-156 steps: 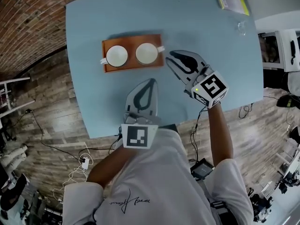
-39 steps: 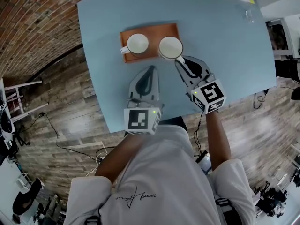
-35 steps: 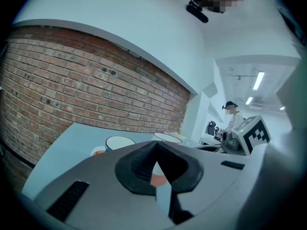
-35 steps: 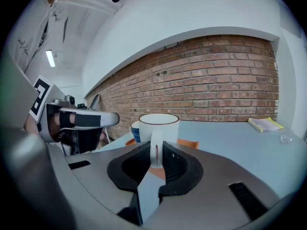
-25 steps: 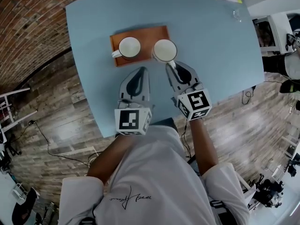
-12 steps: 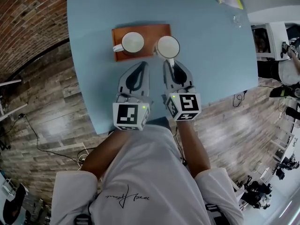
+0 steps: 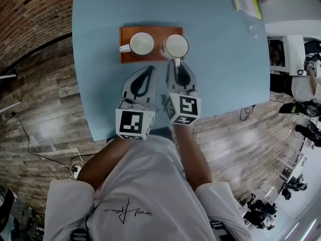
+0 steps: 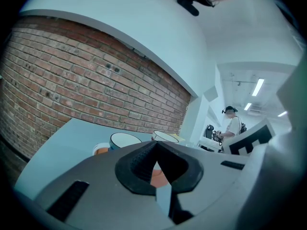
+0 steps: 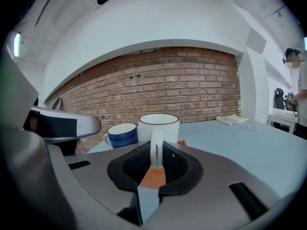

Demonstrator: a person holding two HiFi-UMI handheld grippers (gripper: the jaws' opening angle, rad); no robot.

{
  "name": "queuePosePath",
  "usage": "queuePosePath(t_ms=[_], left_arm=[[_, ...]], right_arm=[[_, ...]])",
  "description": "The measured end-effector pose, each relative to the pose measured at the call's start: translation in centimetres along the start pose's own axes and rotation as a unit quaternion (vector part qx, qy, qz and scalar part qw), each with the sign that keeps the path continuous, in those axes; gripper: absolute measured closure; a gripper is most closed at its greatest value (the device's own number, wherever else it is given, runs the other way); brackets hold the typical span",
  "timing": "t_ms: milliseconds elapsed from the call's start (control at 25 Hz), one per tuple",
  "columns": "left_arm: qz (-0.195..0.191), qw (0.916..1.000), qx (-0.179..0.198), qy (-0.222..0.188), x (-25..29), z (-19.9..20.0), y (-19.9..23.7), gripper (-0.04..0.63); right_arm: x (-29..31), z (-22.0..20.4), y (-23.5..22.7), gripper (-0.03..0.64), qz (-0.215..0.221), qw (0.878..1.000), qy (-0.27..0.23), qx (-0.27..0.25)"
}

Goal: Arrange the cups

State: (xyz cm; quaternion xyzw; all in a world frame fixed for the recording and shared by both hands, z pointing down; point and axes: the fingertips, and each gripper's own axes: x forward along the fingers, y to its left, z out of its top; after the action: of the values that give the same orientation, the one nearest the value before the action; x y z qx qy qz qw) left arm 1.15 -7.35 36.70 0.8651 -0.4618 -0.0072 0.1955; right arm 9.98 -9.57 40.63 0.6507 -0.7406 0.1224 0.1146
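The right hand-held gripper (image 7: 176,65), previously open beside the orange tray (image 7: 155,33), now apparently clamps the handle of the white cup (image 7: 176,46); the left hand-held gripper (image 7: 148,69) stays closed and empty.

On my feed the table (image 7: 220,59) has a smooth, matt, light-blue top. The tray (image 7: 156,33) looks like matt orange-brown wood. The white cup (image 7: 176,46) and the blue cup (image 7: 142,43) I take for glazed ceramic, glossy and smooth. Both the left gripper (image 7: 149,68) and the right gripper (image 7: 176,62) have matt grey plastic shells, and their pads (image 9: 132,164) are black, ribbed and rubbery-looking. I see rough brick on the wall (image 9: 158,80) and planked wood with a slight sheen on the floor (image 7: 45,114). The shirt (image 7: 135,185) is soft white cloth, the booklet (image 7: 246,1) is paper, and the small glass (image 7: 254,31) is clear.
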Motion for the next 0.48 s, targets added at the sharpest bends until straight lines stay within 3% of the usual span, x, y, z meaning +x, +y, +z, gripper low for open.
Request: queuePosePath(t_ms=[480], left_arm=[[0.007,0.9999,0.0,0.013,0.1,-0.6,1.2,0.586]], right_arm=[[1.5,-2.3,-0.2,0.552,-0.017,1.0,0.01,-0.012]])
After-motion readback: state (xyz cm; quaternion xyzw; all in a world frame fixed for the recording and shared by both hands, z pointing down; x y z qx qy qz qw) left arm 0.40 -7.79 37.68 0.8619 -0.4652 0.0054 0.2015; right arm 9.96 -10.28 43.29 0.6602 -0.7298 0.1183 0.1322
